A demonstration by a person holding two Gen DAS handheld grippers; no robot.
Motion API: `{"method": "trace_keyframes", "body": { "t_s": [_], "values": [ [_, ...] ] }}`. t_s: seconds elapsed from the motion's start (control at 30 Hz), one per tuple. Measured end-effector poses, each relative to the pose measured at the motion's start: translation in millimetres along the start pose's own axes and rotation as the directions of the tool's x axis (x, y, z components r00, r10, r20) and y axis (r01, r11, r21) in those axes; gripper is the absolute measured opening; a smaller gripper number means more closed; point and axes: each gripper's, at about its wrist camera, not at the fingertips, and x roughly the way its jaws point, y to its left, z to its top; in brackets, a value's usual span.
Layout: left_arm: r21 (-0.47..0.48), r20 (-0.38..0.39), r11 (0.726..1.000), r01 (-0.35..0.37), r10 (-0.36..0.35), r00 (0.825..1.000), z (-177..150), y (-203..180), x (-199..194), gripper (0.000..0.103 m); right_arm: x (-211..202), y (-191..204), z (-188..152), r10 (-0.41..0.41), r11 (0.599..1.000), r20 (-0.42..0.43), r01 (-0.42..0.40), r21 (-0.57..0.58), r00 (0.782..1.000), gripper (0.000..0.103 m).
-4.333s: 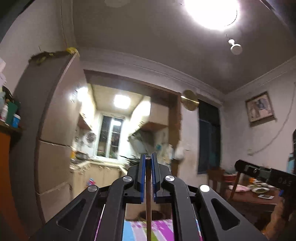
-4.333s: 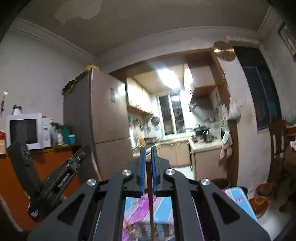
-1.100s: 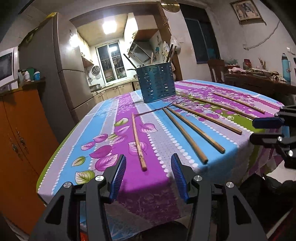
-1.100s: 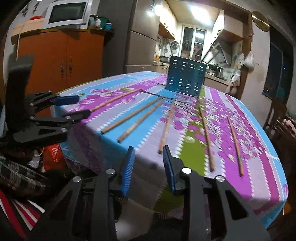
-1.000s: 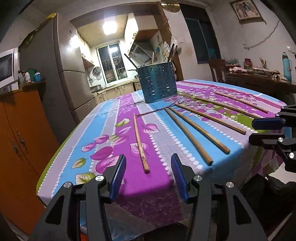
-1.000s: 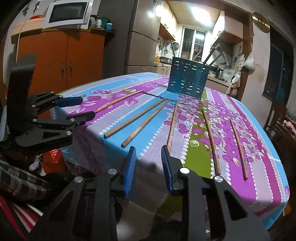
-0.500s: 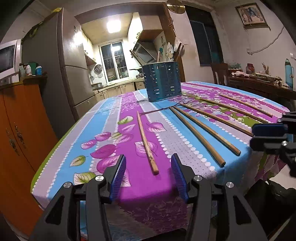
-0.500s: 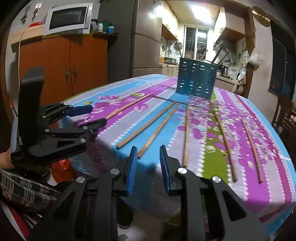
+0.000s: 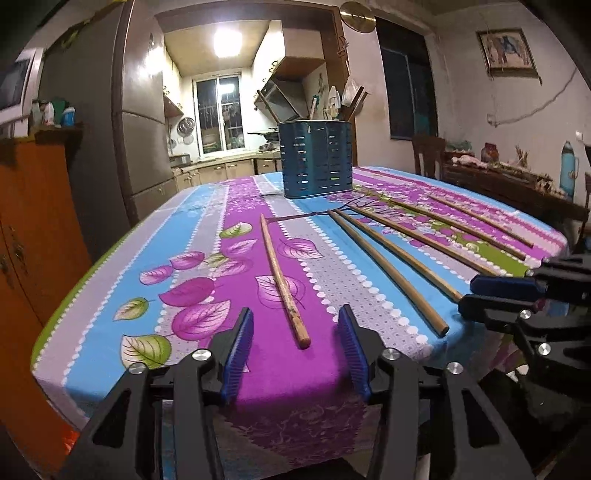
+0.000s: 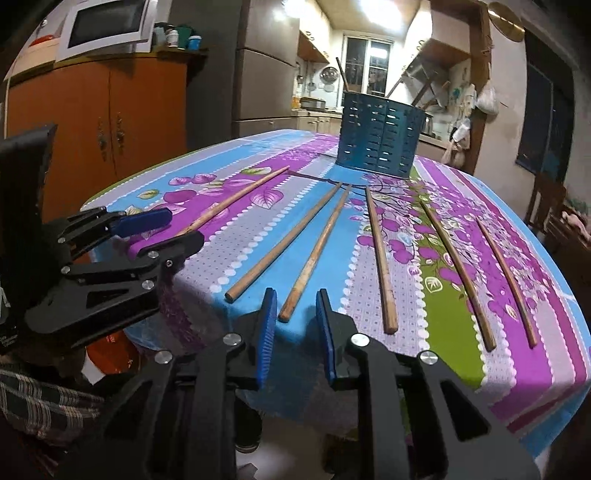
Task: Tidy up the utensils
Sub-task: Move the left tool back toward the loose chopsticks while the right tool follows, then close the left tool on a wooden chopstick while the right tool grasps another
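left tool (image 9: 295, 341) level, agape — right tool (image 10: 295, 325) likewise

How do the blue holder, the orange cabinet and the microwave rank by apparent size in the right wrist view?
1. Orange cabinet, clearly the largest in view.
2. and 3. Microwave and blue holder look about alike; the microwave stands farther back and is cut off by the fisheye edge, so ranking them is unsure.
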Motion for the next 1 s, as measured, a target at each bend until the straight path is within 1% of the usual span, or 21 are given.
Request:
{"method": "trace_keyframes", "body": {
  "t_s": [0.07,0.17,0.3,0.33,0.37,0.43,0.57,0.7,0.83,1.0],
  "values": [
    [-0.014,0.002,1.0,0.019,-0.019,1.0,0,2,1,0.031,-1,4,0,-0.015,1.0,-0.003,0.015,0.007,1.0,0.011],
    [-0.026,0.009,1.0,0.018,-0.017,1.0,-1,2,2,0.028,-1,7,0,-0.029,0.999,-0.007,0.029,0.028,1.0,0.007],
    [-0.025,0.021,0.999,0.02,-0.02,1.0,-3,2,2,0.027,-1,7,0,-0.044,0.996,-0.009,0.045,0.078,0.999,0.007],
    [-0.027,0.021,0.999,0.022,-0.021,1.0,-3,2,2,0.026,-1,6,0,-0.046,0.995,-0.008,0.047,0.091,0.999,0.006],
    [-0.029,0.021,0.999,0.021,-0.02,1.0,-2,3,1,0.018,-1,5,0,-0.047,0.994,-0.008,0.048,0.1,0.999,0.006],
    [-0.034,0.017,0.999,0.018,-0.018,1.0,-2,6,1,0.013,-1,3,0,-0.057,0.991,-0.005,0.057,0.121,0.998,0.006],
    [-0.041,0.012,0.999,0.025,-0.025,1.0,-1,10,2,0.011,-4,-5,-2,-0.073,0.985,-0.002,0.072,0.155,0.997,0.005],
    [-0.058,0.022,0.998,0.019,-0.018,1.0,3,14,-1,0.008,-13,-6,1,-0.099,0.985,0.032,0.093,0.146,0.995,0.005],
    [-0.06,0.046,0.998,0.005,-0.002,0.999,10,17,-8,0.008,-24,-6,3,-0.126,0.986,0.076,0.116,0.123,0.989,0.005],
    [-0.058,0.094,0.998,-0.016,0.022,0.995,24,22,-24,0.007,-46,-4,10,-0.153,0.987,0.161,0.143,0.076,0.975,0.005]
  ]
}}
